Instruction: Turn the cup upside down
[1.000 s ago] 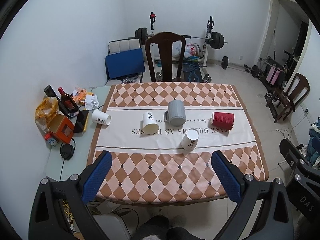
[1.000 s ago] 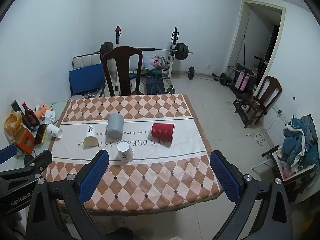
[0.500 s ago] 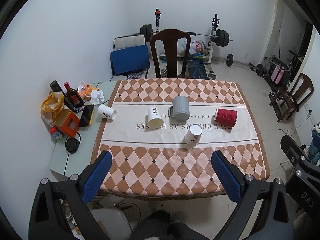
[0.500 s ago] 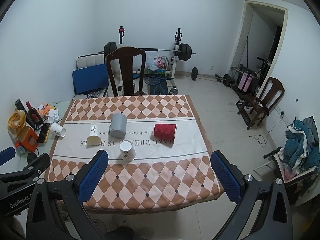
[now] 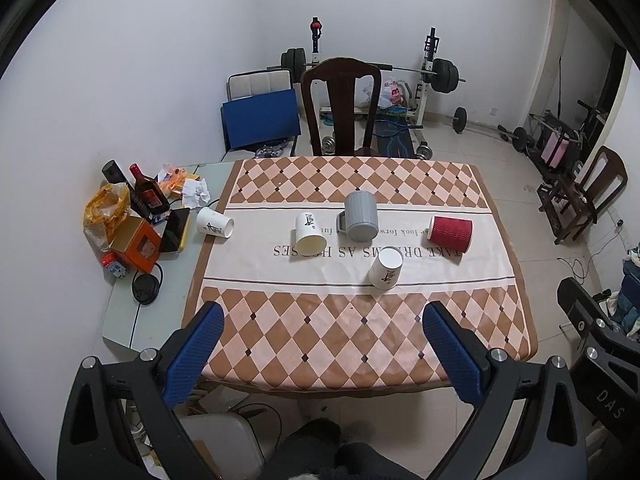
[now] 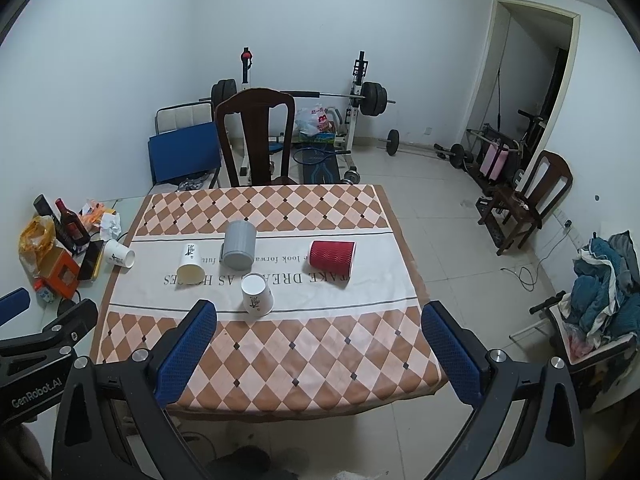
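Several cups lie on the checkered tablecloth (image 5: 320, 336). A white paper cup (image 5: 385, 268) stands upside down near the middle; it also shows in the right wrist view (image 6: 257, 294). Another white cup (image 5: 309, 234) lies on its side, as do a grey mug (image 5: 361, 222), a red ribbed cup (image 5: 451, 233) and a third white cup (image 5: 214, 222) at the cloth's left edge. My left gripper (image 5: 322, 350) and right gripper (image 6: 320, 350) are both open and empty, held above the table's near edge, well short of the cups.
Clutter sits on the left side table: a dark bottle (image 5: 148, 196), an orange box (image 5: 134, 244), a yellow bag (image 5: 106, 210), a phone (image 5: 175, 230). A dark wooden chair (image 5: 340, 112) stands behind the table. Weights and a second chair (image 6: 532, 200) are beyond.
Both grippers have pulled back and risen away from the table, so more of the near edge and floor shows. The cups have not moved.
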`<state>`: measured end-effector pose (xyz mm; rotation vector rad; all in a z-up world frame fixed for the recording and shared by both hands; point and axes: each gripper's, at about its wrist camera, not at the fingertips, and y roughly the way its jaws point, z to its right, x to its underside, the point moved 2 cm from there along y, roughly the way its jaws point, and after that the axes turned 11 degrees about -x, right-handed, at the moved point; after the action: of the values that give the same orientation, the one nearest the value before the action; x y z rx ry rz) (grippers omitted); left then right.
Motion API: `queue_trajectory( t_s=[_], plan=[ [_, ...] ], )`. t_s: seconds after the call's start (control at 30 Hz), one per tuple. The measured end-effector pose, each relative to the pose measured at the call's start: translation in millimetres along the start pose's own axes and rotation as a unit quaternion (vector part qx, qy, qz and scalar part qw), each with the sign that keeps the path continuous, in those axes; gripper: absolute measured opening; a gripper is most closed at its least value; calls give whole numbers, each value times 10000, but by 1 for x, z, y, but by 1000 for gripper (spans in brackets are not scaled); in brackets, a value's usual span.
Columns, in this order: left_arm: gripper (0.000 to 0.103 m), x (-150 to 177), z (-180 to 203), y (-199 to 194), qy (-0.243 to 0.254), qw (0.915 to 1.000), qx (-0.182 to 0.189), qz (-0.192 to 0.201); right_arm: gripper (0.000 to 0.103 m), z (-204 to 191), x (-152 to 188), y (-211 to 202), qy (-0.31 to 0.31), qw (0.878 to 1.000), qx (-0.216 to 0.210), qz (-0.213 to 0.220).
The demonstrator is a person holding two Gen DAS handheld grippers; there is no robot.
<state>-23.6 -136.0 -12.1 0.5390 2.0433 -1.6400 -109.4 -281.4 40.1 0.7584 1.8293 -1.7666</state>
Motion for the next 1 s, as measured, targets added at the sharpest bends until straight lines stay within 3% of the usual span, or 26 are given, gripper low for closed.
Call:
queue_trajectory(
  t_s=[1.0],
  plan=[
    [101,24,0,-18,-158,9998,-12,-89,103,-8,15,-20,-143,9997,-166,-88]
  ],
)
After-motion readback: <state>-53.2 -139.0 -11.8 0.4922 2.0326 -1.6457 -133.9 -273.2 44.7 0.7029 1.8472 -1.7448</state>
